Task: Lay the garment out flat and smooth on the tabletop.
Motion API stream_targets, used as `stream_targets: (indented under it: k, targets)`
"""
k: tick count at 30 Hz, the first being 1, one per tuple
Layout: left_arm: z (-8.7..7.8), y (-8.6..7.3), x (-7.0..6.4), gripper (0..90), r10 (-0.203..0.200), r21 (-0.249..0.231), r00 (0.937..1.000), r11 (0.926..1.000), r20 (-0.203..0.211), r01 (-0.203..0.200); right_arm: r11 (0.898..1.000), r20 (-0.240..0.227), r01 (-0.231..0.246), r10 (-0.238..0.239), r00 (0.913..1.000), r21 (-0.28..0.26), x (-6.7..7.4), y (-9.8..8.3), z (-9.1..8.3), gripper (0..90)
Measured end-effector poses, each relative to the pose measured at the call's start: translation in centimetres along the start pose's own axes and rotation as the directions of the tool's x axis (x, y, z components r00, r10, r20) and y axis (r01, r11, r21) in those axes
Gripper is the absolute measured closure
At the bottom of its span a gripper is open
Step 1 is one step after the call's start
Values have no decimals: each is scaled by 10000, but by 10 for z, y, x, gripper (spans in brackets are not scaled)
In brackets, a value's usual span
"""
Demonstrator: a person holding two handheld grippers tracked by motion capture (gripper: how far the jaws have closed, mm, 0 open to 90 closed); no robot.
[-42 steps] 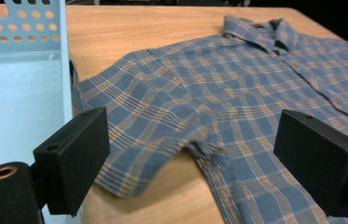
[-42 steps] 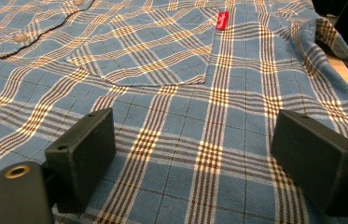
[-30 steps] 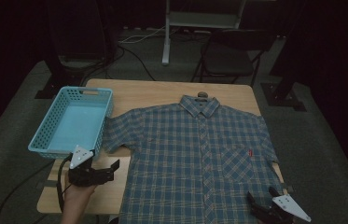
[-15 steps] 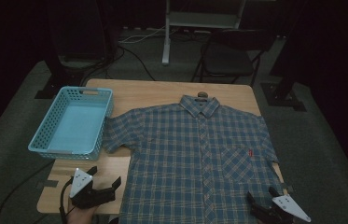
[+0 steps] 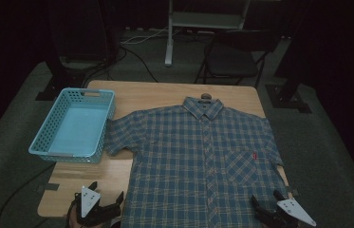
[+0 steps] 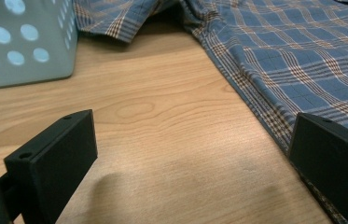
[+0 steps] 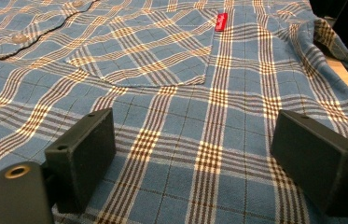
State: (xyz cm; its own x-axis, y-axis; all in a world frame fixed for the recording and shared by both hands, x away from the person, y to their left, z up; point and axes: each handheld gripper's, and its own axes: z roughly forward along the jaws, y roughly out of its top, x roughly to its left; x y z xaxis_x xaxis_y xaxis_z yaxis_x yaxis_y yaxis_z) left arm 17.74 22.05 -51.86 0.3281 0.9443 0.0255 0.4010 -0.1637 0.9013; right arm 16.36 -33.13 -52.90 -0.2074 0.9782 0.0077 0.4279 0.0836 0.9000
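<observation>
A blue plaid short-sleeved shirt [image 5: 203, 161] lies flat and buttoned on the wooden table [image 5: 151, 95], collar toward the far edge. My left gripper [image 5: 105, 194] is open over bare wood at the near left, beside the shirt's side hem [image 6: 265, 116]. Its jaws stand wide apart with nothing between them. At the near right my right gripper [image 5: 265, 201] hovers open over the shirt's lower front, below the chest pocket [image 7: 143, 58] with its small red tag [image 7: 221, 21].
A light blue perforated basket [image 5: 72, 126] stands empty on the table's left side, its wall [image 6: 22, 42] close ahead of my left gripper. A black chair [image 5: 234, 52] and cables sit on the floor behind the table.
My left gripper has drawn back toward the near table edge, away from the basket. The right gripper and the shirt have stayed put.
</observation>
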Motion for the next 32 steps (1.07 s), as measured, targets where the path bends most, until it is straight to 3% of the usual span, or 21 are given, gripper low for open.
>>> stream_targets:
  k: [3, 6, 8, 16, 22, 32]
  targets:
    - [0, -3, 2, 21, 22, -406, 9997, 9992, -246, -32, 10000, 9, -7, 7, 10000, -4, 0, 0, 0, 130]
    - [1, -8, 0, 21, 348, -770, 9969, 9962, -712, -402, 10000, 30, -9, 9, 10000, -14, 0, 0, 0, 130]
    - [4, -9, -1, 21, 573, -770, 9934, 9949, -991, -650, 10000, 40, -11, 11, 10000, -23, 0, 0, 0, 130]
    - [10, -10, -1, 21, 268, -1136, 9960, 9929, -855, -365, 10000, 54, -15, 15, 10000, -33, 0, 0, 0, 130]
    - [12, -9, -1, 24, 14, -965, 9963, 9953, -854, -97, 10000, 57, -2, 2, 10000, -47, 0, 0, 0, 130]
    - [13, -8, -1, 26, -67, -782, 9967, 9969, -805, 4, 10000, 38, 8, -7, 10000, -45, 0, 0, 0, 130]
